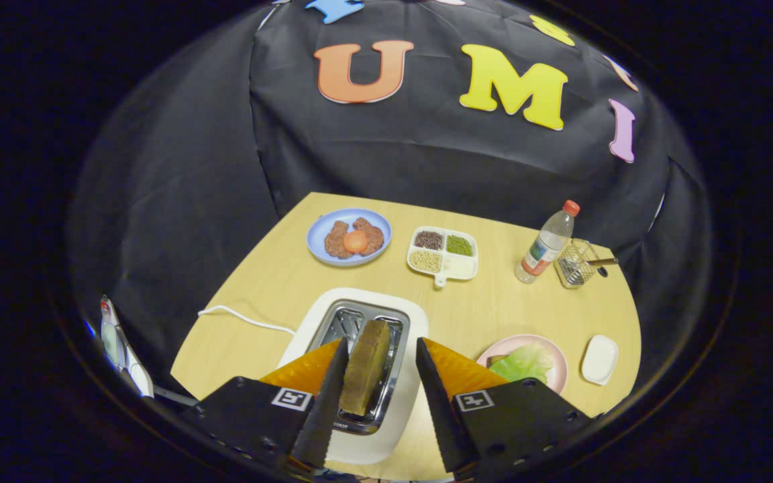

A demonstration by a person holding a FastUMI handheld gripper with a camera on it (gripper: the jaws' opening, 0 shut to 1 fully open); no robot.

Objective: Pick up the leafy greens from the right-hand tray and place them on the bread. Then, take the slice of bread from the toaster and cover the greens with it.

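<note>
In the gripper view, the gripper (378,365) hangs above the near end of the wooden table (494,308), angled down over a white toaster (306,329). Its two fingers stand apart. A slice of bread (365,365) rises upright from one toaster slot and sits in the gap between them; the left finger's inner edge lies just beside the slice, while the right finger is clear of it, so the gripper is not clamped on the bread. Each finger body carries a small square black-and-white marker; no words can be read on them.

The toaster's white cord (245,319) trails off to the left across the table. To the right of the fingers, a pink plate (556,376) holds the leafy greens (524,363), lying on top of a partly hidden slice. Just beyond that plate sits a small white dish (599,359).

Farther back are a blue plate (316,231) with brown patties and an orange round piece, a white divided tray (443,253) of beans and grains, a clear bottle (547,243) with a red cap whose label is too small to read, and a wire basket (576,263).
</note>
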